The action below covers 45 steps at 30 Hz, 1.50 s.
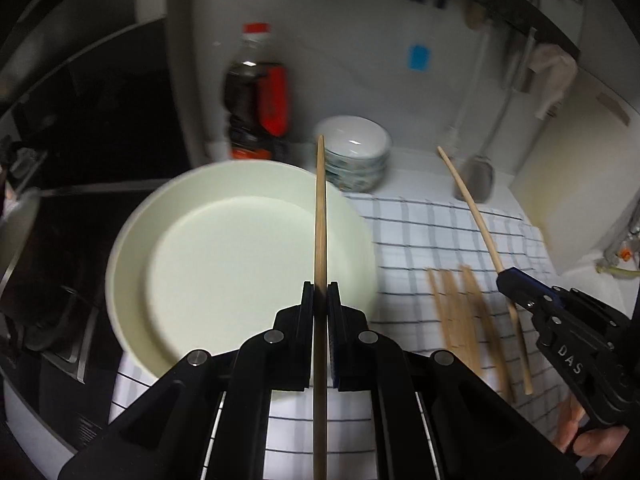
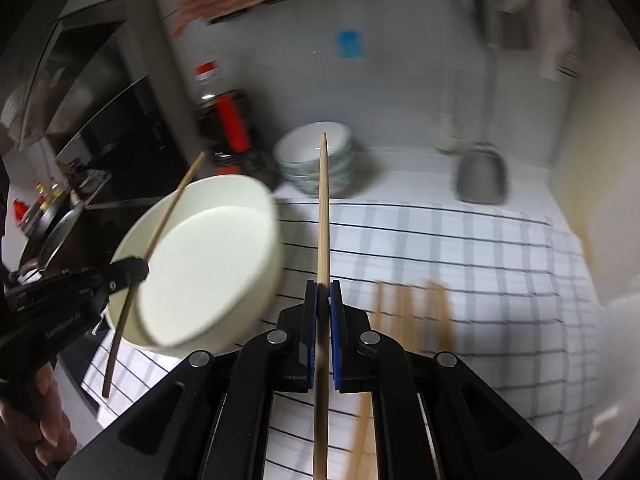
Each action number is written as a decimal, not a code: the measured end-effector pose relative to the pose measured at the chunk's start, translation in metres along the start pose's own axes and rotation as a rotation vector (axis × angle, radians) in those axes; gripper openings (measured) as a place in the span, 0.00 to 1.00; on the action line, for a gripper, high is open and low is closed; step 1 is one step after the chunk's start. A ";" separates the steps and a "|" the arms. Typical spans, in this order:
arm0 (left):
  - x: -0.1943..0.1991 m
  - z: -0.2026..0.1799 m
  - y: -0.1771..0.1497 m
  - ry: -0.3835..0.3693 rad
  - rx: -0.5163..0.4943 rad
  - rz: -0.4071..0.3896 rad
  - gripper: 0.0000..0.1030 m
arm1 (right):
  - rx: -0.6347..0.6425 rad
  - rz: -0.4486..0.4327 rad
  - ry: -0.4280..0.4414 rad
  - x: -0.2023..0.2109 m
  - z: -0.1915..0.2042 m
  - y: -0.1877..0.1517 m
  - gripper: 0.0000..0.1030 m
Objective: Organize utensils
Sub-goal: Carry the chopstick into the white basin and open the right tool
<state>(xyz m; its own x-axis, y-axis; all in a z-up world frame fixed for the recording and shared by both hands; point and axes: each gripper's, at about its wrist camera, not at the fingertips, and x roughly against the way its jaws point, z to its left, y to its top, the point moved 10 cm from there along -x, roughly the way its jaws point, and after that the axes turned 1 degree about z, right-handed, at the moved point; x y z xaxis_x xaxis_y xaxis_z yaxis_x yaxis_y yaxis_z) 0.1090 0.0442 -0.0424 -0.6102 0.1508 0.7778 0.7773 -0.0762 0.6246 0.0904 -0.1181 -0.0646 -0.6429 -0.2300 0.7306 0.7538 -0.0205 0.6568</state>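
- left gripper (image 1: 320, 296) clamped on one chopstick (image 1: 320, 216), bottom end cut off by the frame
- right gripper (image 2: 323, 296) pinching another chopstick (image 2: 323, 216)
- white bowl (image 1: 132, 240) just past the left jaws
- loose chopsticks (image 2: 408, 316) on the checked cloth (image 2: 500, 260) right of the right jaws, too blurry to count

The round dish (image 1: 192, 256) is cream white. The cloth (image 1: 432, 240) under it is white with a dark grid. Chopsticks (image 1: 460, 312) are pale tan wood. The bottle (image 1: 256, 92) is dark with a red cap and label. Gripper fingers (image 2: 337, 340) carry blue pads.
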 end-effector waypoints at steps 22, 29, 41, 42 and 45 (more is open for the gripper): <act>-0.099 0.119 0.009 0.000 0.007 0.172 0.07 | -0.073 0.211 0.099 -0.141 0.126 0.018 0.06; -0.121 0.126 -0.001 -0.001 0.001 0.222 0.07 | -0.111 0.275 0.079 -0.162 0.127 0.006 0.06; -0.133 0.136 -0.011 0.004 0.021 0.247 0.08 | -0.114 0.306 0.037 -0.177 0.123 -0.005 0.06; -0.133 0.136 -0.011 0.003 0.021 0.247 0.09 | -0.115 0.303 0.034 -0.177 0.121 -0.007 0.07; -0.131 0.138 -0.010 0.024 0.015 0.236 0.33 | -0.120 0.286 0.025 -0.174 0.117 -0.004 0.13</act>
<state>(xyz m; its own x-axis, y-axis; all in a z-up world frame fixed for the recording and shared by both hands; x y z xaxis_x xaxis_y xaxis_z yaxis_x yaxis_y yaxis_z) 0.2025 0.1617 -0.1600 -0.4142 0.1074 0.9038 0.9011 -0.0920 0.4238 0.1831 0.0363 -0.1729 -0.3999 -0.2669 0.8768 0.9153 -0.0656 0.3974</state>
